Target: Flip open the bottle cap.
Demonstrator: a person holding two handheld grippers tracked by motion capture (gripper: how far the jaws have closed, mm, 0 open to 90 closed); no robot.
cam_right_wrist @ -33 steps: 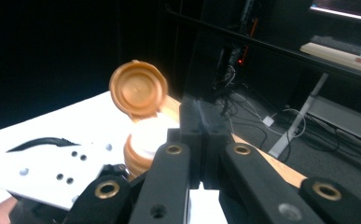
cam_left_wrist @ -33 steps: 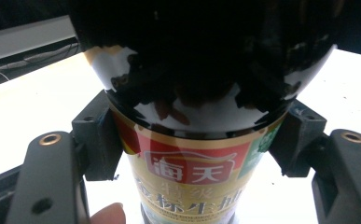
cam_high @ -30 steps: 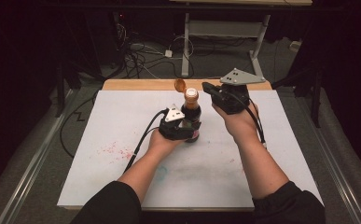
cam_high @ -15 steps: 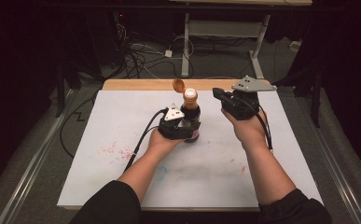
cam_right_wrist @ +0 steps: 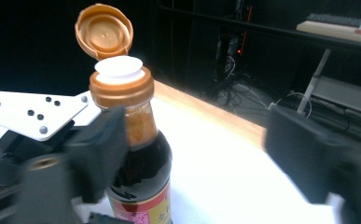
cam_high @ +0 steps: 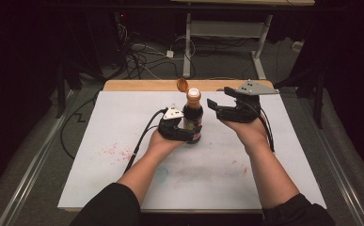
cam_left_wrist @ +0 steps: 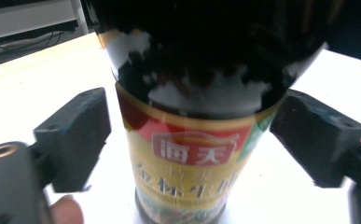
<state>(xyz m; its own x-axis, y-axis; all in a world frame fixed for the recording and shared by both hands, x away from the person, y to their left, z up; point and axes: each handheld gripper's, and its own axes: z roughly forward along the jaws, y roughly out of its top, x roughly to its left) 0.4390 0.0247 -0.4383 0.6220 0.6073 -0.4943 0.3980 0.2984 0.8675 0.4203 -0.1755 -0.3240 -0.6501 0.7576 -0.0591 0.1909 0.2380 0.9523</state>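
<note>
As both tools [cam_high: 189, 133] [cam_high: 216, 107] open, bottle [cam_high: 193, 117] released, right lower.

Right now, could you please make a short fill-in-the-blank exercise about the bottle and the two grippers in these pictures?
1. The flip cap of the sauce bottle stands ____.
2. The bottle stands between the fingers of the ____ gripper, with gaps at both sides in the left gripper view.
3. The bottle rests on a ____ mat covering the table.
4. The right gripper is ____, with nothing between its fingers.

Missing words: open; left; white; open
</note>
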